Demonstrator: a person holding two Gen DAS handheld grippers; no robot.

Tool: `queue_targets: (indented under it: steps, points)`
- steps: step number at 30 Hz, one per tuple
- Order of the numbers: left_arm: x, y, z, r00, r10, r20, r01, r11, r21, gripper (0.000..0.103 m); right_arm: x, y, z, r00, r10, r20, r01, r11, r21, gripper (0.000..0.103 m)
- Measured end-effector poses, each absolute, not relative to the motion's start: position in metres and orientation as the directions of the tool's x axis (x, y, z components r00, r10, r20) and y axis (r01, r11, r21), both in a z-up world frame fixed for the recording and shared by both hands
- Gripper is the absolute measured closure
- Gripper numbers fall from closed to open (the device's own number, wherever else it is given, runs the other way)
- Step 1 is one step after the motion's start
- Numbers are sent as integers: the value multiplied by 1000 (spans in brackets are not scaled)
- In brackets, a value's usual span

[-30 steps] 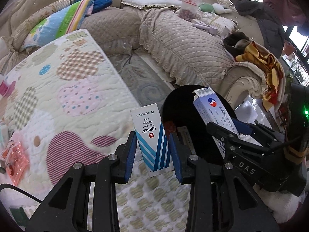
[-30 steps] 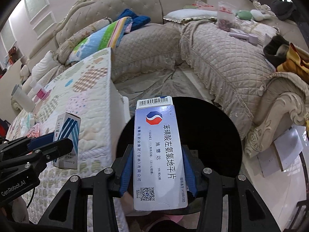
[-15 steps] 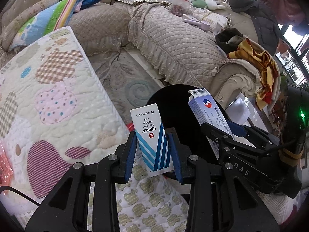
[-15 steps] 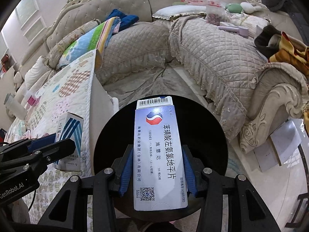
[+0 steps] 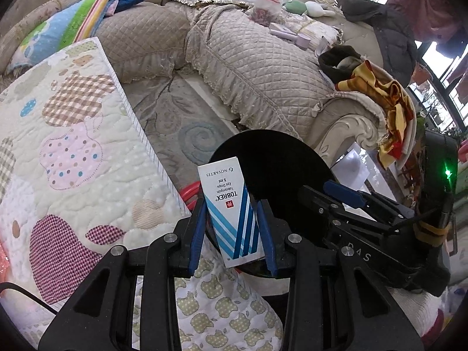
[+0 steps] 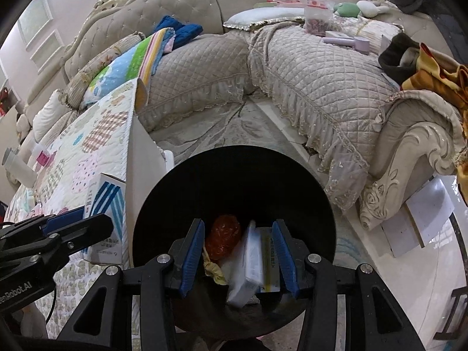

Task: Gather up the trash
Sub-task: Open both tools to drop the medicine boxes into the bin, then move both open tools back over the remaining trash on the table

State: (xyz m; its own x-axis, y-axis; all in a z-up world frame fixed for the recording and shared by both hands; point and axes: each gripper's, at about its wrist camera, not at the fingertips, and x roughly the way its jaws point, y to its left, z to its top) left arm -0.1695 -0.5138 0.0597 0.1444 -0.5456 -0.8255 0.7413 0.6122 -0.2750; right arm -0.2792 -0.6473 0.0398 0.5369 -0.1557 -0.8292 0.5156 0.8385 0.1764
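My left gripper (image 5: 232,234) is shut on a white and blue TOBREX eye-drops box (image 5: 229,210), held upright at the near rim of a round black trash bin (image 5: 272,158). My right gripper (image 6: 238,253) is open and empty above the bin's (image 6: 234,175) mouth. The white and blue medicine box (image 6: 248,266) it carried is blurred, falling inside the bin onto a red wrapper (image 6: 223,236) and other trash. The left gripper (image 6: 68,235) with its box (image 6: 106,201) shows at left in the right wrist view.
A quilted patchwork table cover (image 5: 67,152) lies left of the bin. A beige quilted sofa (image 5: 263,64) with clutter curves behind. A patterned rug (image 5: 175,122) covers the floor. Small items (image 6: 20,169) stand on the far part of the table.
My right gripper has opened and let go of the medicine box, which drops into the bin. My left gripper with the TOBREX box has moved closer to the bin's rim.
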Motion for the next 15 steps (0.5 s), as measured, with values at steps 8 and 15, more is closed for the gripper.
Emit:
queue_targets:
  steps: [8,15]
  points:
    - [-168,-507,62,129,-562,-817,732,610,-304,53,-281,-645,37,521,-154,-840,524,835,171,56]
    - [-165,-488,64,176,-538,-825,706,653,-275,53,-279,-635,41,525,-148,-838,509,844,170,56]
